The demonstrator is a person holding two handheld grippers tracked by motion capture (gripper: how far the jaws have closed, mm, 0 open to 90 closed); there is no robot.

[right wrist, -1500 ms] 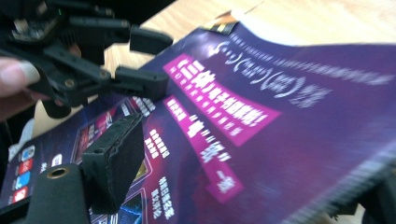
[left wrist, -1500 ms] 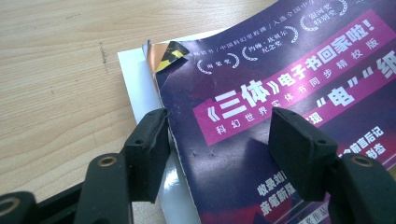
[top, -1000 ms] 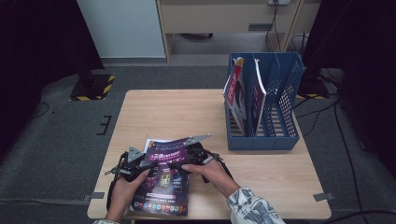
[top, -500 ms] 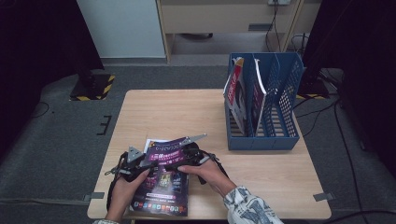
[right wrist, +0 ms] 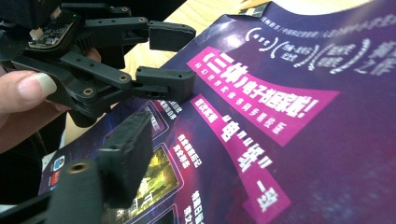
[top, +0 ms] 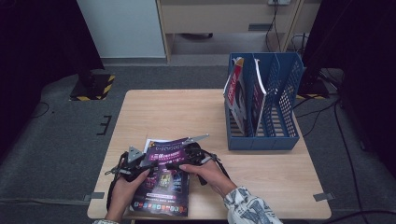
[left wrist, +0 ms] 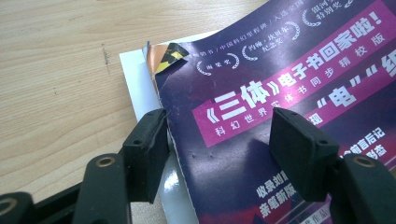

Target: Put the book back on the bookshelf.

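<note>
A dark purple cover with a magenta banner and white lettering is seen on the magazine (top: 164, 179), with a white sheet (left wrist: 140, 88) peeking out underneath. Both grippers are plain black, left gripper (left wrist: 219, 149) and right gripper (top: 180, 161). The file rack (top: 280, 126) is done in blue mesh, the table (top: 177, 112) in pale wood grain, and the sleeve (top: 247, 207) in a white-and-dark print

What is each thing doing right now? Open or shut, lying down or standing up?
Purple magazine: lying on the table, far end curled up.
White sheet: flat under the magazine.
Left gripper: open, jaws astride the magazine's edge.
Right gripper: jaws just been closing, at the magazine; grip unclear.
Blue file rack: upright.
Magazines in the rack: standing, leaning.
</note>
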